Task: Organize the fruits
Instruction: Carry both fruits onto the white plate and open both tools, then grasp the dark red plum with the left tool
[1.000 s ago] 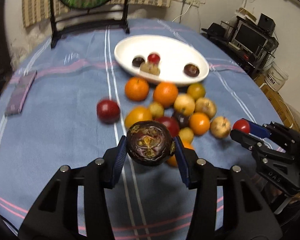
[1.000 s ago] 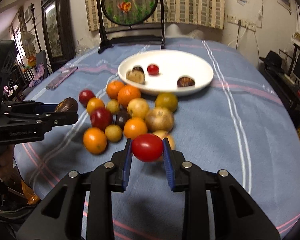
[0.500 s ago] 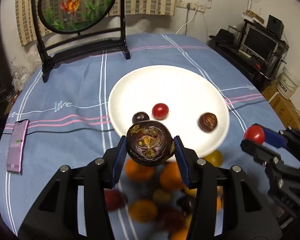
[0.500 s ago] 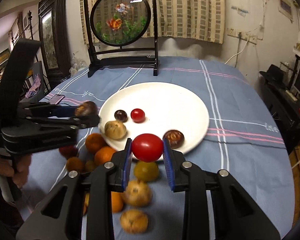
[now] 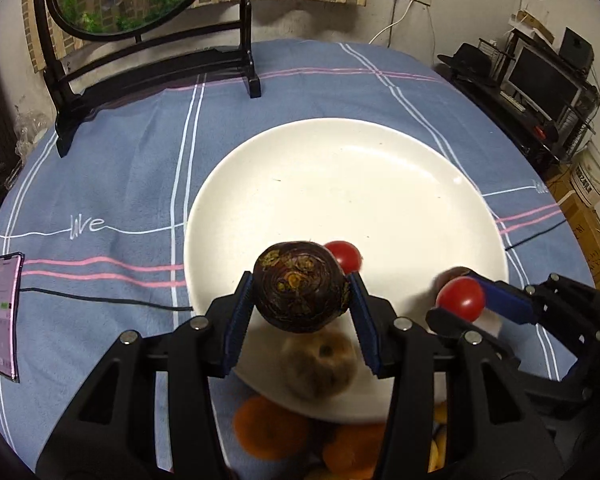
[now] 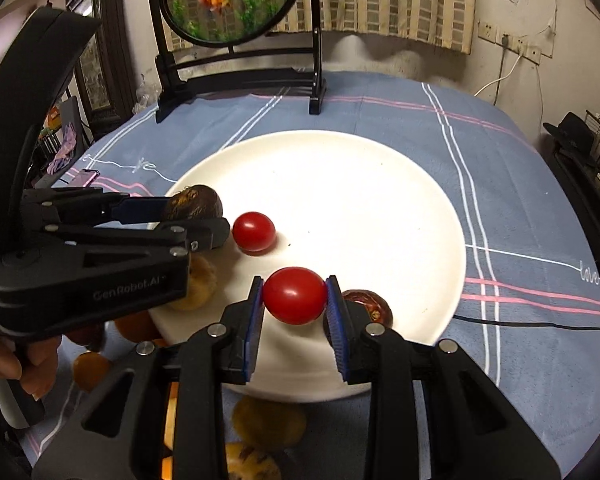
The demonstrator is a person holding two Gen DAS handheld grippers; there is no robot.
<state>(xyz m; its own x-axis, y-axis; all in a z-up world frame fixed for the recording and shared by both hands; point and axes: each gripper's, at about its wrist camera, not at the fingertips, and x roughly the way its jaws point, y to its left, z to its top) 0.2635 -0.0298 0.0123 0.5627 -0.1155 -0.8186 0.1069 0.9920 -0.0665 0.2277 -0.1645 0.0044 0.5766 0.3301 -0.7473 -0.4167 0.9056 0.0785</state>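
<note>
My left gripper [image 5: 300,292] is shut on a dark purple round fruit [image 5: 299,286], held over the near rim of the white plate [image 5: 348,184]. My right gripper [image 6: 295,298] is shut on a red cherry tomato [image 6: 295,295], also above the plate's [image 6: 340,184] near part. From the right wrist view the left gripper [image 6: 204,218] shows at the left with the purple fruit [image 6: 192,207]. A second red tomato [image 6: 254,231], a brown fruit [image 5: 320,362] and a dark fruit [image 6: 370,306] lie on the plate. In the left wrist view the right gripper [image 5: 456,300] shows at the right.
Oranges [image 5: 270,428] and other fruits [image 6: 268,420] lie on the blue cloth [image 5: 120,184] just before the plate. A round fish picture on a black stand [image 6: 236,68] stands at the table's far side. A phone [image 5: 5,314] and a black cable [image 5: 100,300] lie at the left.
Both grippers have moved forward from above the fruit pile to above the plate, each still holding its fruit. The plate now fills the middle of both views.
</note>
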